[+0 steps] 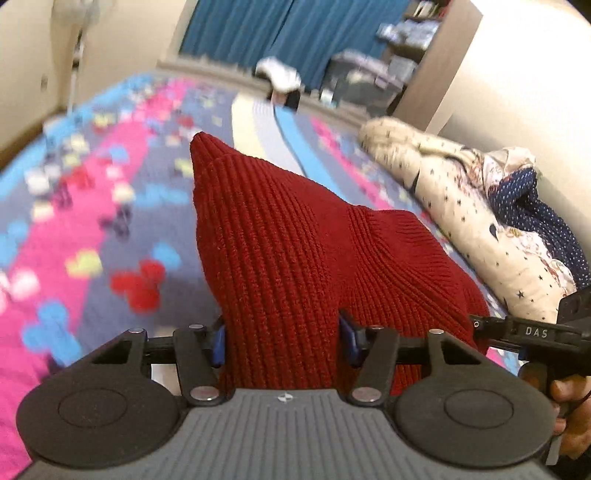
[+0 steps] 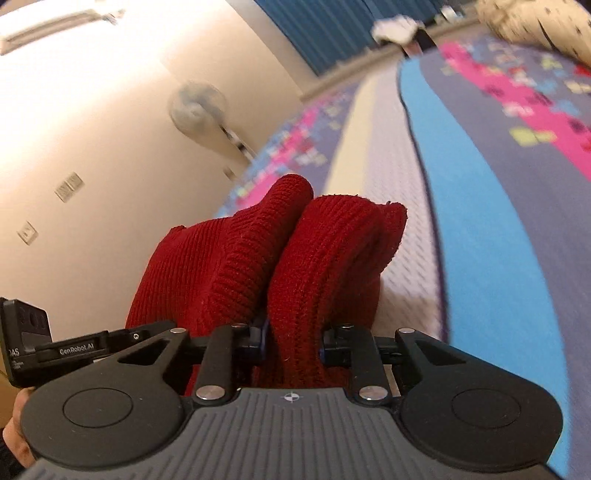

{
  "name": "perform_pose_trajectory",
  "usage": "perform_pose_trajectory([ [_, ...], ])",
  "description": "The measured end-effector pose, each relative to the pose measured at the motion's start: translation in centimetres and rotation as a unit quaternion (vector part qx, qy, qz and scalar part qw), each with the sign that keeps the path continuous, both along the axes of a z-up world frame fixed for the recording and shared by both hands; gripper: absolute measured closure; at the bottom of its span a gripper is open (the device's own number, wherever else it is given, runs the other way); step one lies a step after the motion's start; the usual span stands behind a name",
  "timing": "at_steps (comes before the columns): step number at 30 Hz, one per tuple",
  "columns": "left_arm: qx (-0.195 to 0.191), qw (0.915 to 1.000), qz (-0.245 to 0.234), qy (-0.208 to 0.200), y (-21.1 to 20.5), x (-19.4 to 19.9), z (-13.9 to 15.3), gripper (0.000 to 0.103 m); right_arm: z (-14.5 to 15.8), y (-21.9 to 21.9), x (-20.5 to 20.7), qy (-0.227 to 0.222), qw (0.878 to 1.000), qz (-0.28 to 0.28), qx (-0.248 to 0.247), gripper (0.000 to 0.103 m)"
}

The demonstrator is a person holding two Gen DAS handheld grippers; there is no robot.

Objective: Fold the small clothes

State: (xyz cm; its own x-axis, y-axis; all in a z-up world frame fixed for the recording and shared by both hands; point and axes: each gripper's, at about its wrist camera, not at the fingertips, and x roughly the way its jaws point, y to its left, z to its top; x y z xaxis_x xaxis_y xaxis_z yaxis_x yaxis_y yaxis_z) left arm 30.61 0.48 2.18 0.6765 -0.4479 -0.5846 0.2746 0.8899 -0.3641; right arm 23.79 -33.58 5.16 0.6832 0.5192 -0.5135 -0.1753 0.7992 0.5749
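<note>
A dark red ribbed knit garment (image 1: pixel 280 236) is held up above the patterned bedspread (image 1: pixel 74 206). My left gripper (image 1: pixel 282 338) is shut on a thick bunch of it, the cloth filling the gap between its blue pads (image 1: pixel 218 341). In the right wrist view the same red knit (image 2: pixel 295 258) bulges in two folds, and my right gripper (image 2: pixel 293 339) is shut on it too. The other gripper's body shows at the right edge of the left wrist view (image 1: pixel 535 332) and at the left edge of the right wrist view (image 2: pixel 44 347).
A pile of cream star-print and navy dotted clothes (image 1: pixel 480 210) lies on the bed's right side. A white and black item (image 1: pixel 280 79) sits at the far end by blue curtains (image 1: pixel 295 33). A standing fan (image 2: pixel 199 105) is by the wall.
</note>
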Motion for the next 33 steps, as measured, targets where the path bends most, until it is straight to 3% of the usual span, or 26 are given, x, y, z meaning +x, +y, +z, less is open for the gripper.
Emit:
perform_pose_trajectory([
  [4,-0.006,0.9996,0.011,-0.027,2.0,0.6,1.1,0.040,1.4,1.6,0.8,-0.053,0.999,-0.005,0.009,0.079],
  [6,-0.009,0.9993,0.028,-0.022,2.8,1.4,0.8,0.031,1.7,2.5,1.4,-0.068,0.998,-0.002,-0.005,0.078],
  [7,0.003,0.9988,0.047,-0.012,3.0,2.0,0.4,0.027,1.5,3.3,1.9,-0.065,0.997,-0.005,-0.029,0.072],
  [8,0.018,0.9977,0.065,-0.001,3.4,2.4,-0.1,0.027,0.9,4.2,2.8,-0.044,0.996,-0.015,-0.070,0.059],
  [9,0.034,0.9956,0.087,0.009,3.7,2.7,-0.4,0.027,0.1,4.9,3.6,-0.015,0.994,-0.028,-0.108,0.053],
  [11,0.046,0.9929,0.109,0.013,4.4,2.7,-0.2,0.027,-1.2,5.2,4.5,0.027,0.983,-0.064,-0.172,0.053],
  [12,0.039,0.9936,0.105,0.014,4.6,2.4,0.2,0.027,-1.1,5.1,4.4,0.025,0.981,-0.076,-0.179,0.053],
  [15,0.040,0.9975,0.057,0.011,4.0,1.2,1.3,0.027,1.1,4.2,2.8,-0.036,0.989,-0.064,-0.130,0.052],
  [17,0.071,0.9972,0.024,0.002,3.3,0.4,1.6,0.028,2.0,4.7,2.1,-0.063,0.993,-0.017,-0.101,0.045],
  [18,0.082,0.9966,0.006,0.003,2.8,0.1,1.2,0.035,1.8,5.4,1.9,-0.058,0.994,0.019,-0.095,0.044],
  [19,0.093,0.9954,-0.016,0.018,1.9,0.1,0.4,0.041,1.3,6.2,2.1,-0.040,0.993,0.055,-0.096,0.045],
  [20,0.109,0.9923,-0.032,0.049,1.2,0.7,-1.2,0.049,0.3,7.2,2.5,-0.010,0.989,0.087,-0.116,0.053],
  [21,0.131,0.9884,-0.034,0.068,0.5,1.0,-2.5,0.049,-1.2,8.4,2.8,0.023,0.980,0.107,-0.164,0.064],
  [22,0.150,0.9860,-0.038,0.063,-0.2,0.8,-3.1,0.049,-2.3,9.1,2.8,0.044,0.973,0.117,-0.193,0.068],
  [23,0.159,0.9853,-0.040,0.049,-0.7,0.3,-2.8,0.049,-3.0,9.2,3.0,0.066,0.972,0.123,-0.190,0.080],
  [27,0.116,0.9916,-0.049,0.027,0.1,-2.0,0.0,0.049,-1.3,8.0,1.9,0.048,0.980,0.114,-0.157,0.087],
  [29,0.122,0.9891,-0.077,0.030,0.0,-2.7,0.1,0.049,-1.3,7.5,1.1,0.054,0.980,0.113,-0.152,0.089],
  [31,0.169,0.9763,-0.102,0.088,-1.3,-2.5,-3.0,0.049,-2.3,7.4,1.0,0.070,0.976,0.117,-0.171,0.090],
  [32,0.211,0.9666,-0.113,0.092,-2.4,-2.8,-4.4,0.048,-2.8,7.8,0.9,0.069,0.971,0.126,-0.190,0.089],
  [33,0.243,0.9603,-0.119,0.069,-3.3,-3.7,-4.6,0.048,-2.9,8.3,0.6,0.061,0.968,0.134,-0.201,0.089],
])
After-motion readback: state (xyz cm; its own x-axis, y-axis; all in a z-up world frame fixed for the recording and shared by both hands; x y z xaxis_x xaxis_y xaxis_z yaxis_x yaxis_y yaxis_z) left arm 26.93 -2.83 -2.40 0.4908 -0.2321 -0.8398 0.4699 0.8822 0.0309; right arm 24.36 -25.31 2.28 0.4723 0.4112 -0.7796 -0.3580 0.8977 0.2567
